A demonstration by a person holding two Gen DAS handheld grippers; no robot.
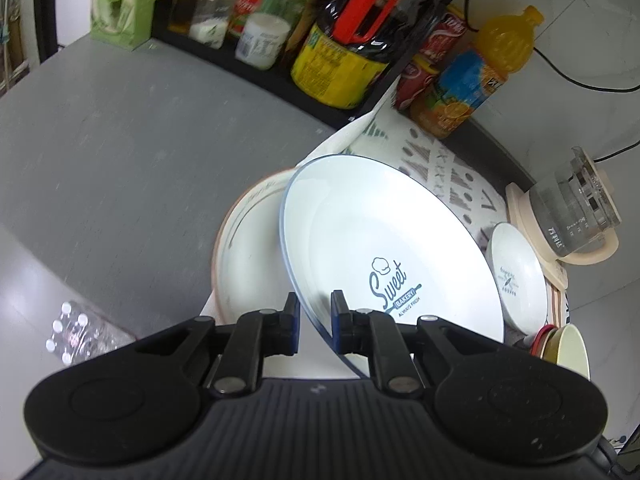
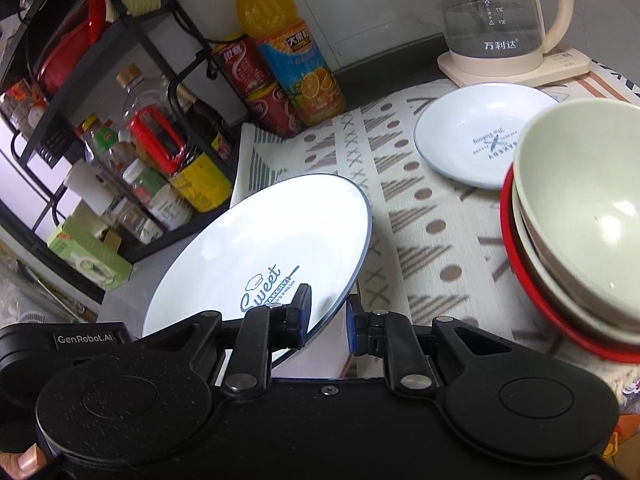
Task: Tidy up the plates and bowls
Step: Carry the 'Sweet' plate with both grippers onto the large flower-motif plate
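A large white plate (image 1: pixel 384 240) printed "Sweet Bakery" hangs tilted above the counter, held from two sides. My left gripper (image 1: pixel 316 312) is shut on its near rim. In the right wrist view the same plate (image 2: pixel 260 248) has my right gripper (image 2: pixel 328 312) shut on its edge. Under it, to the left, lies a cream plate with a brown rim (image 1: pixel 248 240). A small white plate (image 2: pixel 472 136) rests on the patterned cloth (image 2: pixel 420 216). A stack of bowls (image 2: pixel 580 220), pale green on top and red at the bottom, stands at the right.
A black rack (image 2: pixel 132 92) full of bottles and jars lines the back left. An orange juice bottle (image 2: pixel 288 48) and red cans (image 2: pixel 256 84) stand beside it. A glass kettle (image 2: pixel 500 16) is at the back right, a green box (image 2: pixel 88 256) by the rack.
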